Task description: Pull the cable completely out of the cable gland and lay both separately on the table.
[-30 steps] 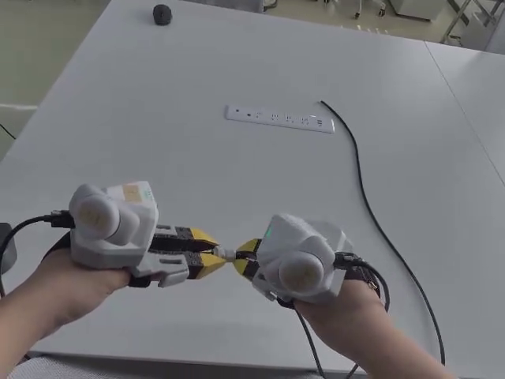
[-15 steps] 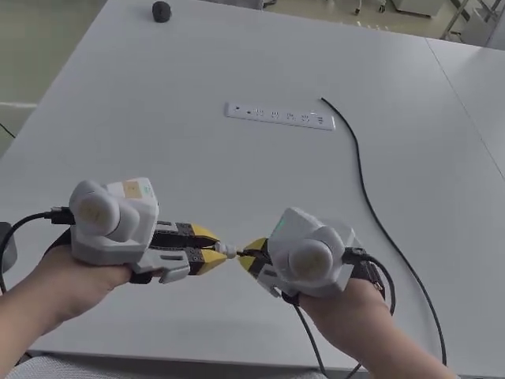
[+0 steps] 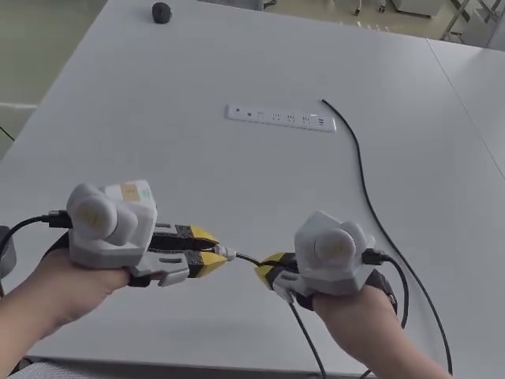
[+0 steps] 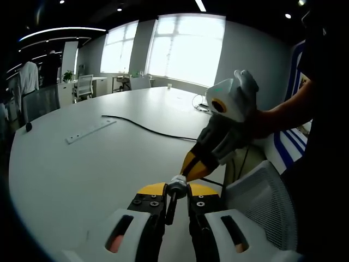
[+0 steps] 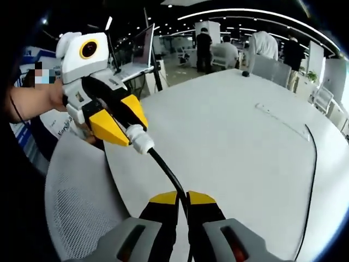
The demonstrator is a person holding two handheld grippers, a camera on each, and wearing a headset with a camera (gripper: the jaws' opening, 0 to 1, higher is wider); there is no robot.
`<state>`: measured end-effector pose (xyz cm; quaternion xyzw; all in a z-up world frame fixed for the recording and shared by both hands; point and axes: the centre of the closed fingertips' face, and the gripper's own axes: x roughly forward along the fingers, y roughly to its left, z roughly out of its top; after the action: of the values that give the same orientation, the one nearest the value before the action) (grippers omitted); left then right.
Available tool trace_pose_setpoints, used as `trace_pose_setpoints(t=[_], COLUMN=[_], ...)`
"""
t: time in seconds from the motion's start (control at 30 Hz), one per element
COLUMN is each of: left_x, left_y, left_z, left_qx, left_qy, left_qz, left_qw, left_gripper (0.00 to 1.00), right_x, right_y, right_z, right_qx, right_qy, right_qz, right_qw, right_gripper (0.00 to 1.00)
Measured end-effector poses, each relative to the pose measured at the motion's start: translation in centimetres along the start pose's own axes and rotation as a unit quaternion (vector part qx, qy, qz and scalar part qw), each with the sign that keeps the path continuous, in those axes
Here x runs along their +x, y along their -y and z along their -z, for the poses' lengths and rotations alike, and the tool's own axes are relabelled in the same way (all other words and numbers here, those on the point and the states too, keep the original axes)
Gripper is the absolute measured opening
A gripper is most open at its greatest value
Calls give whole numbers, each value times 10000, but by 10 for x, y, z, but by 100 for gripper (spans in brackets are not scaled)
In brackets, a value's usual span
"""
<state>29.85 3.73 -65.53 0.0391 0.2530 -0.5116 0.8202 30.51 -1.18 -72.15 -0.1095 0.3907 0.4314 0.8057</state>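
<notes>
1. Cable (image 5: 165,168): black, pinched between the shut fingers of the right gripper (image 3: 268,273). A short stretch is seen bridging the gap to the cable gland (image 3: 227,253). It is held above the near part of the table (image 3: 142,118) and is judged not to rest on it.
2. Cable gland: pale, clamped at the tips of the fingers of the left gripper (image 3: 211,257), with its mouth turned toward the right gripper.
3. Governing relation: the cable's long axis runs nearly straight from the left fingers to the right fingers, in line with the gland. The two grippers face tip to tip, near but apart. The cable is gripped by the right gripper, so a pull along this axis, away from the fixed gland, is judged to be required.
4. Progress (judgement): withdrawal is not complete, as one end of the cable sits in the gland. Neither part has been laid down.
5. Not resolved: the length of cable inside the gland cannot be told. The cable's other end is cut off below the right fingers.
6. Noted well apart, farther back on the table: a power strip (image 3: 280,118) and a loose black cord (image 3: 361,178).
</notes>
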Motion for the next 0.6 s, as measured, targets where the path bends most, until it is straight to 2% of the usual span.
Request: trace_pose_setpoints(t=[0.03,0.2,0.6], left_x=[0,1,1], left_y=[0,0,0], left_z=[0,0,1], left_qx=[-10,11,17], left_qy=[5,-18,-55], left_qz=[2,13,12], left_qw=[10000,10000,10000], left_gripper=[15,15,15], right_x=[1,1,1], right_y=[1,5,3], right_z=[4,7,8], right_qx=[92,233,-136], right_qy=[-79,-92,-95], right_qz=[-2,2,4], right_qw=[9999,9997,9999], right_gripper=[0,0,2])
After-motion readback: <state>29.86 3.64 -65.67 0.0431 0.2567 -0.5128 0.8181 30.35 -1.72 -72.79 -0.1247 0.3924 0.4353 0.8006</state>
